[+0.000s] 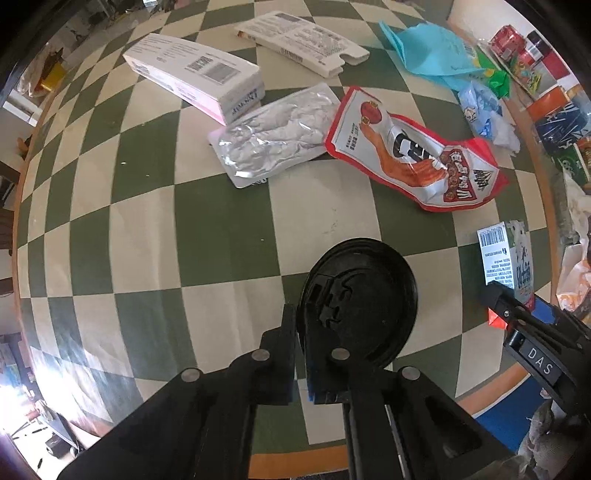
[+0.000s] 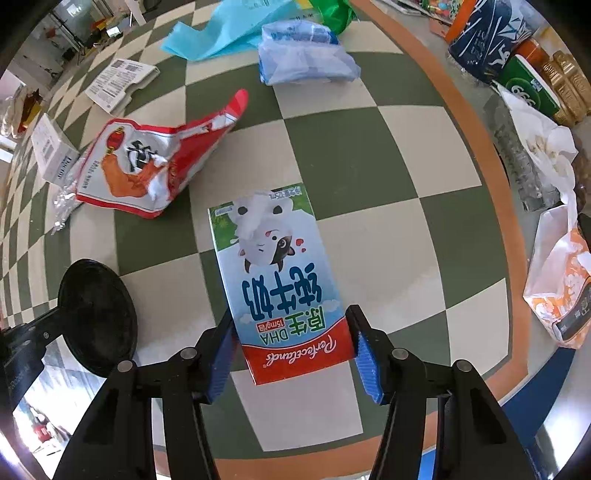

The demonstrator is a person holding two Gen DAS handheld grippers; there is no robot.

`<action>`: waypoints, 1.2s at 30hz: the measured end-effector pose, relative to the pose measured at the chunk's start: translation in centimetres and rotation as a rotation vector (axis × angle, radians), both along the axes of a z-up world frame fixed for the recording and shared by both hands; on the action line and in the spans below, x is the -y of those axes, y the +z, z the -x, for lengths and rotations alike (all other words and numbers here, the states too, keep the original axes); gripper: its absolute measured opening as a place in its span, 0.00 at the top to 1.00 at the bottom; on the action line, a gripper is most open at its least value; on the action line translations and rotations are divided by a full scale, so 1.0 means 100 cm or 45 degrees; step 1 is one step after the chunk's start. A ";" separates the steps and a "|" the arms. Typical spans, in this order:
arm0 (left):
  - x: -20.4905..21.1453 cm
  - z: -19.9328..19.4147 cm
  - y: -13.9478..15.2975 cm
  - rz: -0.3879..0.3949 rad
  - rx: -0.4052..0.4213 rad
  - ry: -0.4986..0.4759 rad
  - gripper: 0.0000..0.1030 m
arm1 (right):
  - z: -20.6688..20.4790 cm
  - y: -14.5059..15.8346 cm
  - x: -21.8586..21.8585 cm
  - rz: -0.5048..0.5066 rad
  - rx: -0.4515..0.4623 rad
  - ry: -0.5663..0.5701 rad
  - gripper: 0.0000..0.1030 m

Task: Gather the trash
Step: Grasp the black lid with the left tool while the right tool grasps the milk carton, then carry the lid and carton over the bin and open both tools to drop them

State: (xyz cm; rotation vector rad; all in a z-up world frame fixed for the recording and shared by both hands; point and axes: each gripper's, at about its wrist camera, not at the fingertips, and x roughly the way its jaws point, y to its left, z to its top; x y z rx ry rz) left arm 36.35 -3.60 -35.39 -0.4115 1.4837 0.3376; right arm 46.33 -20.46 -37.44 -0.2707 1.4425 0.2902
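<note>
My left gripper (image 1: pixel 301 354) is shut on the rim of a black plastic lid (image 1: pixel 360 299) and holds it above the checkered table; the lid also shows in the right wrist view (image 2: pixel 98 310). My right gripper (image 2: pixel 295 354) is shut on the red end of a milk carton (image 2: pixel 275 284), fingers on both sides; the carton also shows in the left wrist view (image 1: pixel 506 258). Loose trash lies beyond: a red snack bag (image 1: pixel 413 151) (image 2: pixel 147 162), a silver foil pouch (image 1: pixel 269 136), a white box (image 1: pixel 195 75), a flat white carton (image 1: pixel 303 40).
A light blue plastic bag (image 1: pixel 428 48) (image 2: pixel 229 29) and a crumpled clear blue bag (image 2: pixel 303 51) lie at the far side. Cans, packets and white wrappers (image 2: pixel 532 110) crowd the table's right rim. An orange-white paper bag (image 2: pixel 561 280) stands at the right edge.
</note>
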 end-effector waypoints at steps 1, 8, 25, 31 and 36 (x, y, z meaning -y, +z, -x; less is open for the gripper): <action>0.001 0.001 0.004 -0.005 0.009 0.000 0.98 | 0.003 0.004 0.001 -0.008 0.005 -0.001 0.43; -0.012 0.022 0.037 -0.029 0.087 0.036 0.99 | 0.028 0.037 -0.003 -0.080 0.048 0.016 0.49; -0.079 0.181 0.094 -0.057 0.296 0.111 0.99 | 0.152 0.114 -0.042 -0.229 0.213 0.065 0.49; -0.094 0.274 0.092 -0.025 0.288 0.101 0.99 | 0.263 0.116 -0.059 -0.272 0.224 0.042 0.49; -0.099 0.332 0.056 0.052 0.188 0.132 0.99 | 0.348 0.083 -0.063 -0.256 0.128 0.035 0.49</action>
